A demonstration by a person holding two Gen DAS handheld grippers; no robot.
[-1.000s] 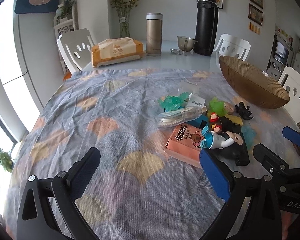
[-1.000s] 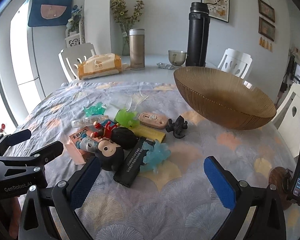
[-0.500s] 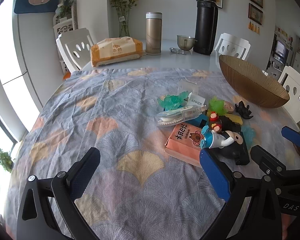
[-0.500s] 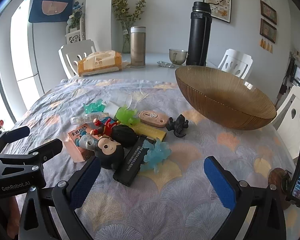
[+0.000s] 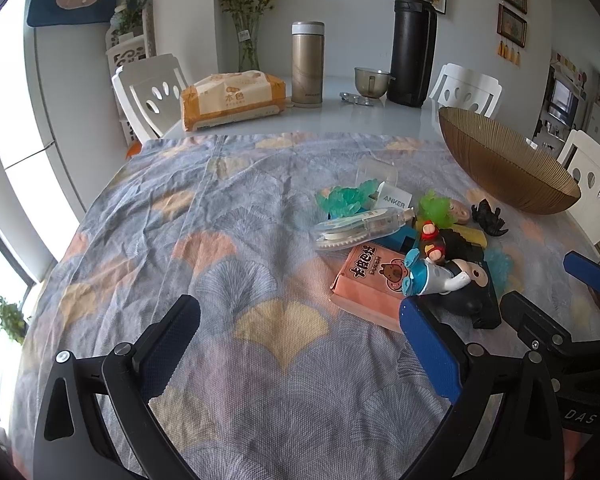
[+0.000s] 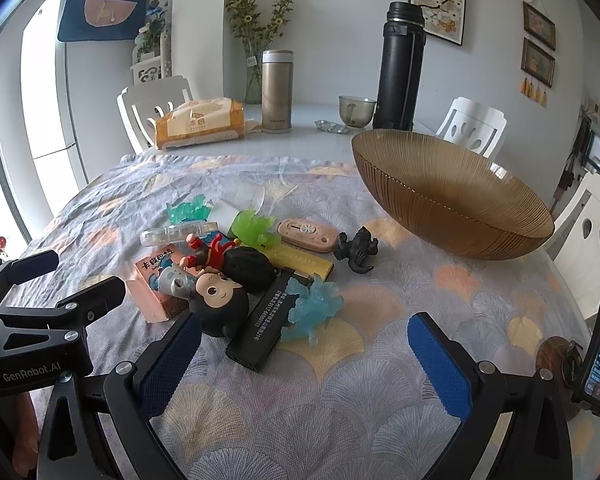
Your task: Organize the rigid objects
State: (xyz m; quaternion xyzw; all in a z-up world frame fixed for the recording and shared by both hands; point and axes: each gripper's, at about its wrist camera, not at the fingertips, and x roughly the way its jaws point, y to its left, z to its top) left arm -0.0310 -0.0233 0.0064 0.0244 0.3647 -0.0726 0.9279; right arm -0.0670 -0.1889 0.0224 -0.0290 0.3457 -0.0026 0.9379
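Holding both tools low over the bench, we keep the left hand-held gripper (image 5: 296, 344) and the right hand-held gripper (image 6: 304, 356) spread wide and empty, ready to choose a piece. From the right one, the toy pile (image 6: 236, 272) lies at eleven o'clock, heaped together and unsorted. The ribbed bowl (image 6: 452, 200) sits at one o'clock, empty, probably the place to gather everything.

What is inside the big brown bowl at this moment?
The brown bowl looks empty: the right wrist view shows only its bare ribbed inner wall. The near rim hides the lowest part of the inside, so a small flat thing there cannot be ruled out.
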